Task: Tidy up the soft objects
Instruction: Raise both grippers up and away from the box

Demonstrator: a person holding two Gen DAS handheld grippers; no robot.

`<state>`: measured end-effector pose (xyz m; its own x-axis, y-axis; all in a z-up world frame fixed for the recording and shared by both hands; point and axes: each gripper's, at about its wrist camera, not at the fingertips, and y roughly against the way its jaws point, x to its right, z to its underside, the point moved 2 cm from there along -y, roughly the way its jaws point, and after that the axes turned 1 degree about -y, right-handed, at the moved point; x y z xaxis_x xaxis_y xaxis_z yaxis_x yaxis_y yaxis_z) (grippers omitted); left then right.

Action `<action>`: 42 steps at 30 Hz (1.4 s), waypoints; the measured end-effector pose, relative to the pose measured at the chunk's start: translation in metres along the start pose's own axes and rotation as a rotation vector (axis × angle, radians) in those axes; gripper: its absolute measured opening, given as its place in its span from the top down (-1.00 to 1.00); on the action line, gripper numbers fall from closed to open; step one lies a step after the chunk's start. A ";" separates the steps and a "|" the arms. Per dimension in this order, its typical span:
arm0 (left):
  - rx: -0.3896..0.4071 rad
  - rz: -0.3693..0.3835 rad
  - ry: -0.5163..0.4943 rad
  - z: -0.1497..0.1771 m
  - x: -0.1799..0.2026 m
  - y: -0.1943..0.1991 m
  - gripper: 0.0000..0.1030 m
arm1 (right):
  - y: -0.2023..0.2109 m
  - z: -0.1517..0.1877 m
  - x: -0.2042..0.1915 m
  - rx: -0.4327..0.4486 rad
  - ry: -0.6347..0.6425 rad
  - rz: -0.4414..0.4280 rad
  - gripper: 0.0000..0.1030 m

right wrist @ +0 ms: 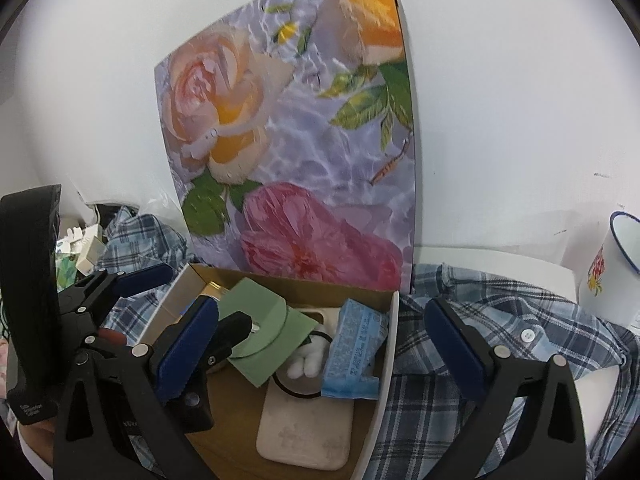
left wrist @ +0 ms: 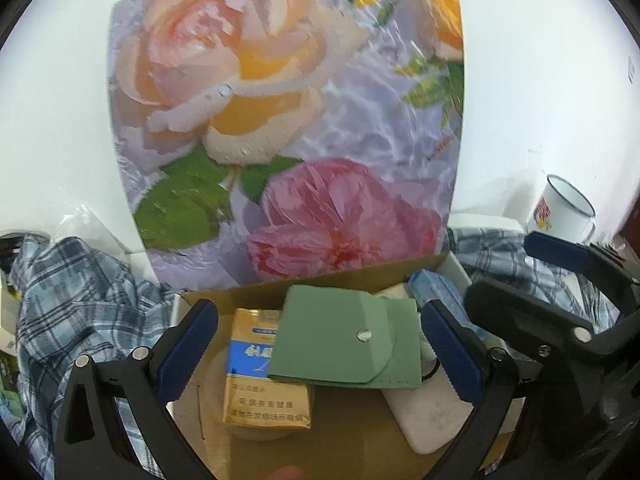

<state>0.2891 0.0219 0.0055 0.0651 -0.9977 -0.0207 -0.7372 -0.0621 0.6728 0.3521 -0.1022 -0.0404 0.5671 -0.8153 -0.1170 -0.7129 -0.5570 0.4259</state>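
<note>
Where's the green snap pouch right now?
In both views the green pouch sits inside the open box, between the gold packet and the blue wrapper.

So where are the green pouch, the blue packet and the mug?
green pouch (left wrist: 340, 336), left wrist view, on its rounded flap.
blue packet (right wrist: 354, 354), right wrist view, on its printed face.
mug (left wrist: 560, 210), left wrist view, on its white side.

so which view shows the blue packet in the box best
The right wrist view: the blue packet shows nearly whole, lying against the box's right wall beside the green pouch. The left wrist view catches only a sliver of it behind the left tool's finger.
</note>
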 end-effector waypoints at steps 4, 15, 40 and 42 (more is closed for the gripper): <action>0.035 -0.004 0.025 -0.007 -0.005 0.015 -1.00 | 0.017 -0.008 -0.003 0.042 0.008 -0.003 -0.99; 0.170 0.016 0.022 -0.031 -0.002 0.079 -1.00 | 0.076 -0.032 -0.021 0.186 0.041 -0.021 -0.99; 0.373 0.125 -0.049 -0.049 0.033 0.240 -1.00 | 0.227 -0.054 -0.068 0.382 0.118 -0.047 -0.99; 0.395 0.121 -0.052 -0.047 0.034 0.255 -1.00 | 0.238 -0.052 -0.075 0.392 0.130 -0.035 -0.99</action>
<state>0.1345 -0.0268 0.2113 -0.0646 -0.9979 -0.0034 -0.9394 0.0597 0.3377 0.1612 -0.1654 0.1165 0.6233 -0.7820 -0.0008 -0.7811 -0.6226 0.0467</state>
